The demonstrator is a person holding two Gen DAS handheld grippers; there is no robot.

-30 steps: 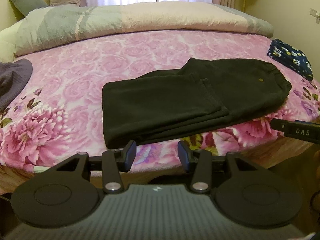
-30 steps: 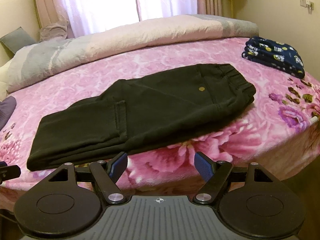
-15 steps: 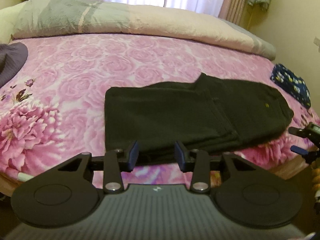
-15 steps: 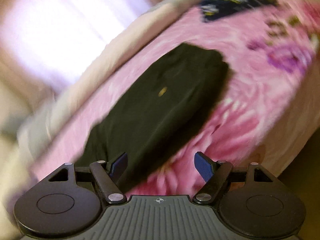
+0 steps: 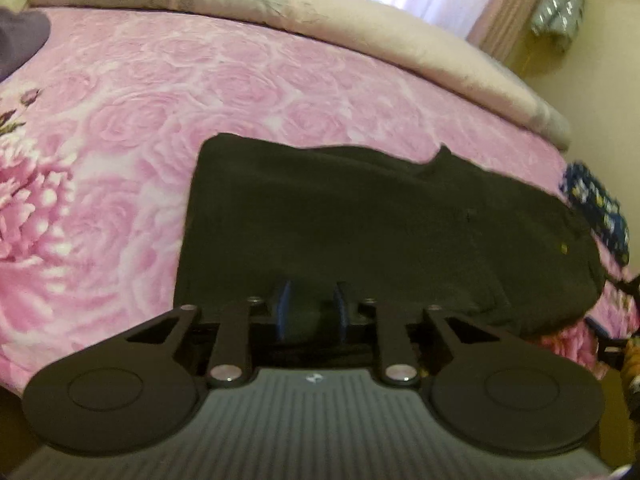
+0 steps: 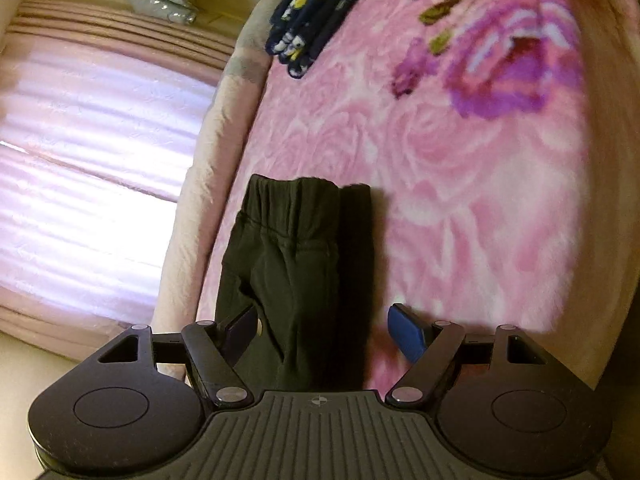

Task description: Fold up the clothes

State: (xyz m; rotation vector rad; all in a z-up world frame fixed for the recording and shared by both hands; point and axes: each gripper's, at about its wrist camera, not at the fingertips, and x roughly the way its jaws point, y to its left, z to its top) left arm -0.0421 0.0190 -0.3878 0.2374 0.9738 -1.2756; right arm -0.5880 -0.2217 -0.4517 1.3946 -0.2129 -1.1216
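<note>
Black trousers lie folded lengthwise on the pink rose bedcover. My left gripper is at their near long edge, toward the leg end. Its jaws are closing, with a narrow gap left and dark cloth showing in it. In the right wrist view the picture is rolled on its side. The trousers' gathered waistband end runs away from me there. My right gripper stands open and wide astride that end, one finger on each side, pads apart from the cloth.
A folded navy patterned garment lies beyond the waistband, near the bed's edge. A rolled grey and beige duvet runs along the far side under the curtained window. A purple-grey cloth lies at the far left.
Both grippers came down and in to the trousers. The left jaws narrowed over the near edge. The right gripper rolled onto its side and now straddles the waistband end.
</note>
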